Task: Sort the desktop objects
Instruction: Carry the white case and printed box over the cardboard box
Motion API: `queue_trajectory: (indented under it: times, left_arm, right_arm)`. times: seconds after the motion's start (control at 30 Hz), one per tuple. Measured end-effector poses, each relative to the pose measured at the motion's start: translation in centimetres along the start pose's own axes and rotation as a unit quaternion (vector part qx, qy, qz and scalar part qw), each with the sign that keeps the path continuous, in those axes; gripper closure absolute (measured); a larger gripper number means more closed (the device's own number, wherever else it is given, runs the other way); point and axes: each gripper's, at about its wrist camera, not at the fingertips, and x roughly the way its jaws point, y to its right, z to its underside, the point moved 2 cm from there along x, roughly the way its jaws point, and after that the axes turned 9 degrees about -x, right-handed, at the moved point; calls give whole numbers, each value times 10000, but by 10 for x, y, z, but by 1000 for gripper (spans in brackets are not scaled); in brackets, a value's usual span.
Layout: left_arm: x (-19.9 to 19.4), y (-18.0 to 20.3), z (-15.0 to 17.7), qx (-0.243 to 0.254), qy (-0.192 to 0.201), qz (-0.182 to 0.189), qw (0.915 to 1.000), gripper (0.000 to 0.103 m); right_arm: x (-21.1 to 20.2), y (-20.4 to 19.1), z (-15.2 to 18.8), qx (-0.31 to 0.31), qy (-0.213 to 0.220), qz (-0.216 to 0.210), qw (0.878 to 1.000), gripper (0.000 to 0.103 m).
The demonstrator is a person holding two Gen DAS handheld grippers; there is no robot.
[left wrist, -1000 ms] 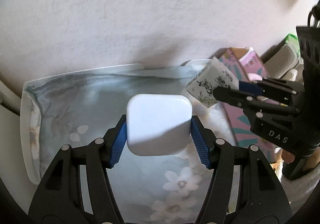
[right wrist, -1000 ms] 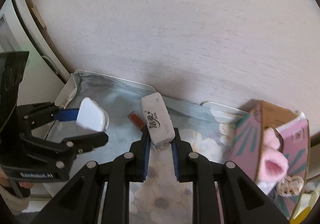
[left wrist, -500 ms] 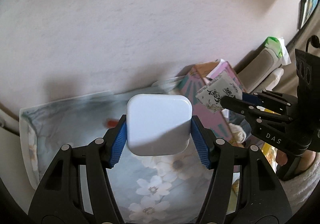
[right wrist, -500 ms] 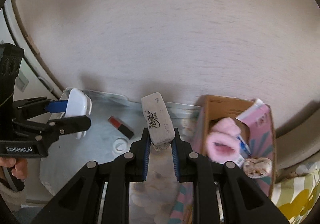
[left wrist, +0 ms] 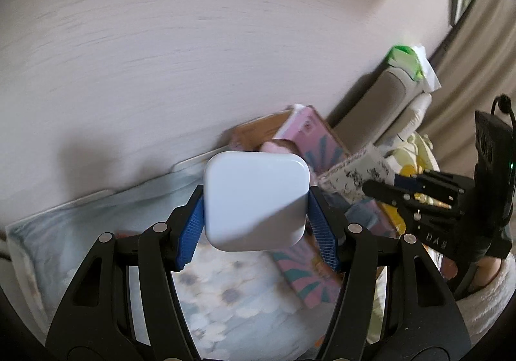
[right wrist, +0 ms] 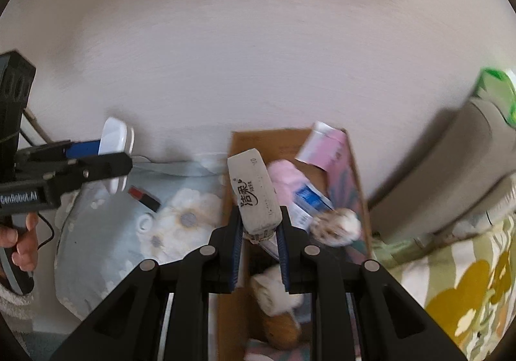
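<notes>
Left wrist view: the left gripper (left wrist: 256, 225) is part open, its blue ribbed fingers (left wrist: 193, 232) pressed on opposite sides of a smooth, glossy white rounded-square plastic case (left wrist: 256, 199). The case stands broad face toward the camera, gripped at its narrow sides, likely because the hard shell gives a firm hold there. Beyond the fingers lies a pale blue floral cloth (left wrist: 222, 290), soft and wrinkled, covering the desk. Just right of the fingers stands an open pink patterned cardboard box (left wrist: 322, 141), against the wall. The right gripper (left wrist: 383, 188) shows at the far right, carrying a tissue pack.

Right wrist view: the right gripper (right wrist: 259, 236) is squeezed nearly closed on one end of a soft white printed tissue pack (right wrist: 253, 191), which juts forward past the fingertips. The pack yields, so a tight pinch suits it. Directly beyond and below the fingers is the box interior, with a fluffy pink item (right wrist: 285, 178) and other blurred contents, so the pack appears bound for it. A small red-and-black stick (right wrist: 143, 196) lies on the cloth to the left of the fingers.
</notes>
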Motion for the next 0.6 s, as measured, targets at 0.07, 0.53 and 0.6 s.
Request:
queue_trajectory:
  times: [0.07, 0.53, 0.6]
  left_arm:
    - [12, 13, -3, 65, -76, 74, 9999, 45]
    - [117, 84, -24, 536, -574, 93, 9969, 45]
    - [125, 87, -27, 563, -593, 63, 9966, 45]
  right_arm:
    - [1, 11, 10, 81, -66, 43, 9999, 85]
    - [35, 39, 40, 325, -268, -266, 9988, 85]
    - [37, 37, 40, 295, -272, -295, 9988, 85]
